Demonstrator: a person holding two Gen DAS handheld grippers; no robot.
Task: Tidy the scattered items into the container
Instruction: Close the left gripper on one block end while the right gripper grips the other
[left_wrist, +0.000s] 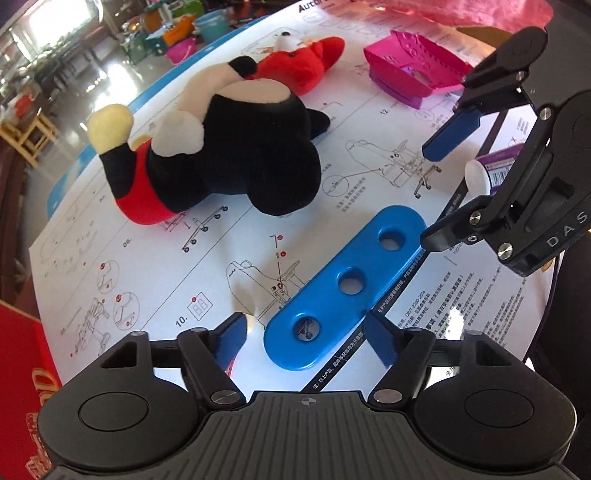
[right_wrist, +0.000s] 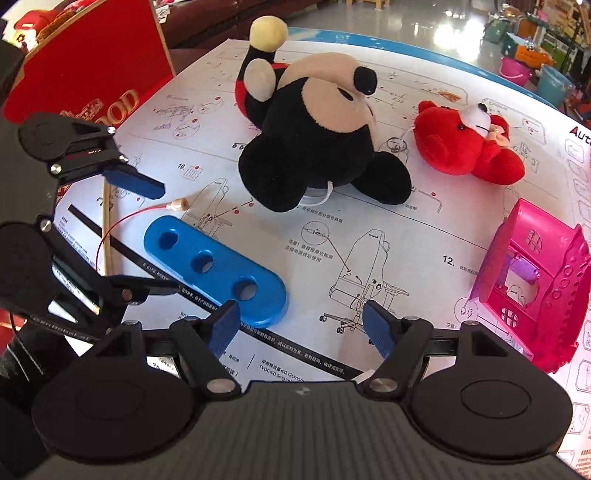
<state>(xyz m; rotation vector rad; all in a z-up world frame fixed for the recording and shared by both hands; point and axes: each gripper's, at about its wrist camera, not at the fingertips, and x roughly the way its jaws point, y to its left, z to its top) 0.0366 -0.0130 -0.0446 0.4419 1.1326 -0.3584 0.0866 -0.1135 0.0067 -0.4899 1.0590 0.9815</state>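
Between the spread left tongs (left_wrist: 306, 334), gripping nothing: near end of blue three-hole bar (left_wrist: 345, 286), flat on paper-covered tabletop (left_wrist: 480, 295). Beyond and left of them, black mouse plush (left_wrist: 221, 147); behind it, red bear plush (left_wrist: 306, 62). Right tongs (right_wrist: 299, 325) likewise apart and empty, with pink toy house (right_wrist: 532, 280) just right of them.

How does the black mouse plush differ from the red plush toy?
The black mouse plush is bigger, mostly black with a cream face and red shorts; the red plush toy is smaller, almost all red with a white muzzle. The mouse lies nearer the blue plate. Both lie on the paper sheet.
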